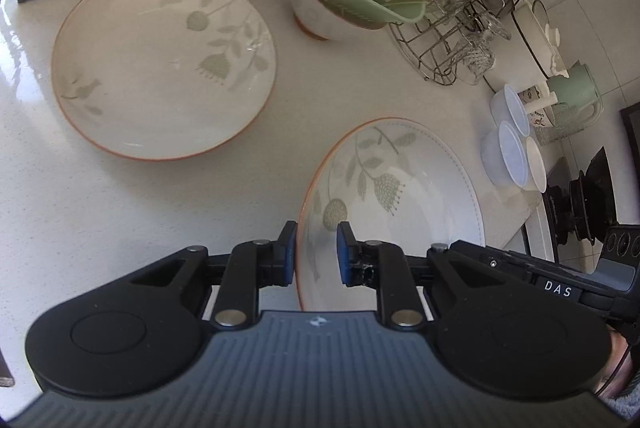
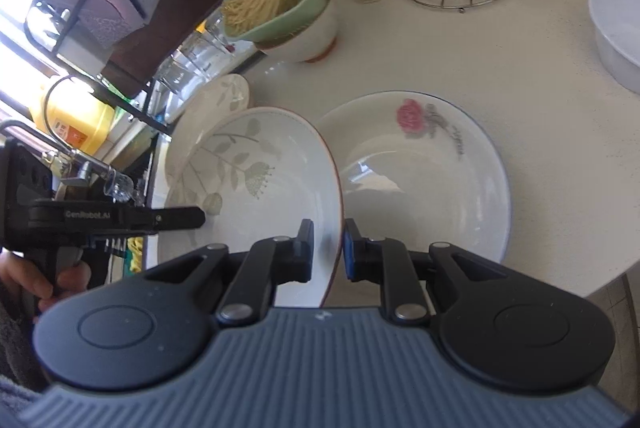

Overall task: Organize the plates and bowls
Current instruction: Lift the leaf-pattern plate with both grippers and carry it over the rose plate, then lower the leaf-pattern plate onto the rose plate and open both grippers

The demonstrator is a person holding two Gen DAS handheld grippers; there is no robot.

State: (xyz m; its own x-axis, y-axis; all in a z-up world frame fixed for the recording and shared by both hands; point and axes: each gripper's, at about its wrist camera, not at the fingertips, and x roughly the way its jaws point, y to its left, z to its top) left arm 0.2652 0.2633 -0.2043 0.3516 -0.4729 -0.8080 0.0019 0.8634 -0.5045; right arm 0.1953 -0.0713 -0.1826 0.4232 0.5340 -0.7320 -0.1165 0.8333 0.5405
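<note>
You hold one leaf-patterned plate [image 2: 256, 183] between both tools, tilted above the speckled countertop [image 1: 100, 228]. The left gripper [image 1: 316, 254] straddles its orange rim, pads [image 1: 343, 256] either side, and the right gripper [image 2: 327, 248] straddles the opposite rim; whether either pinches firmly I cannot tell, though both sit narrowly set around the edge. This looks like the carrying step of stacking. Next you likely lower it onto the matching leaf plate [image 1: 160, 63] lying flat further left, or the rose plate [image 2: 424, 163] just beside it. The glaze is glossy and slick, the plates shallow and round; keep it level and set it down gently.
</note>
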